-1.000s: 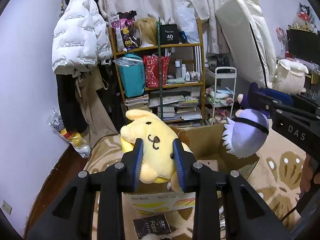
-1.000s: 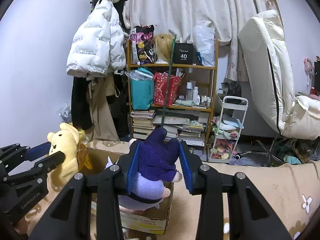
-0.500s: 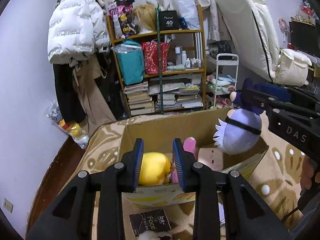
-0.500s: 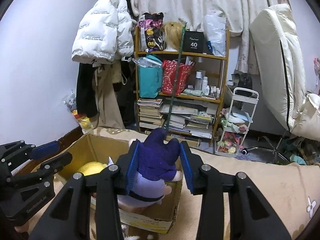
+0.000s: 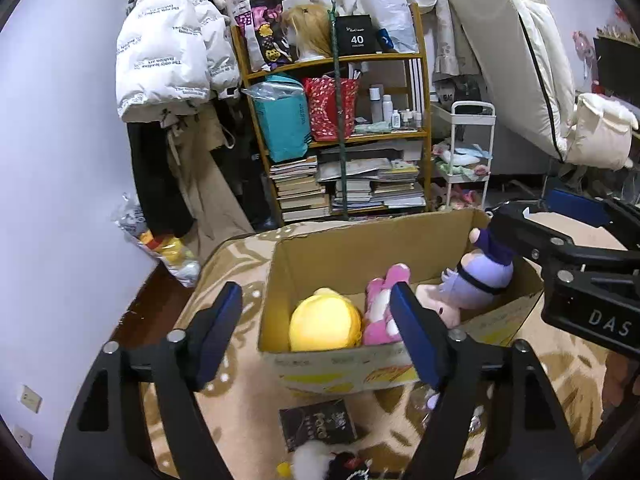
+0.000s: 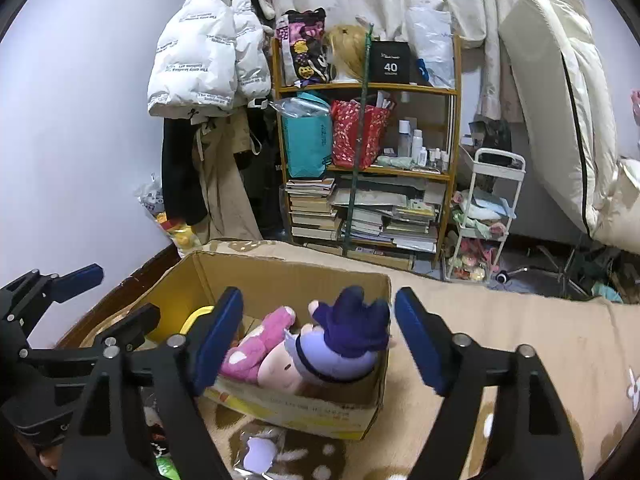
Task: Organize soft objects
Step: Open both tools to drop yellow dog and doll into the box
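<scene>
An open cardboard box (image 5: 352, 364) (image 6: 304, 404) stands on a patterned beige blanket. Inside lie a yellow plush (image 5: 325, 320) (image 6: 196, 314), a pink plush (image 5: 382, 312) (image 6: 256, 340) and a purple-and-lilac doll (image 5: 478, 276) (image 6: 340, 344). My left gripper (image 5: 316, 328) hovers over the box's near wall, its jaws opening, and the yellow plush lies loose below them. My right gripper (image 6: 320, 336) is over the box's right end, its jaws opening too. The purple doll rests in the box between the pads, touching neither. The right gripper (image 5: 568, 240) also shows at the right of the left wrist view.
A wooden shelf (image 5: 340, 128) packed with books, bags and bottles stands behind the box. A white puffer jacket (image 5: 168, 52) hangs at left. A small white cart (image 6: 486, 208) and a leaning mattress (image 6: 560, 100) are at right. A dark booklet (image 5: 316, 424) lies before the box.
Both plush toys went down into the box, then both grippers spread wide and let go. The yellow plush and the purple doll now lie inside.
</scene>
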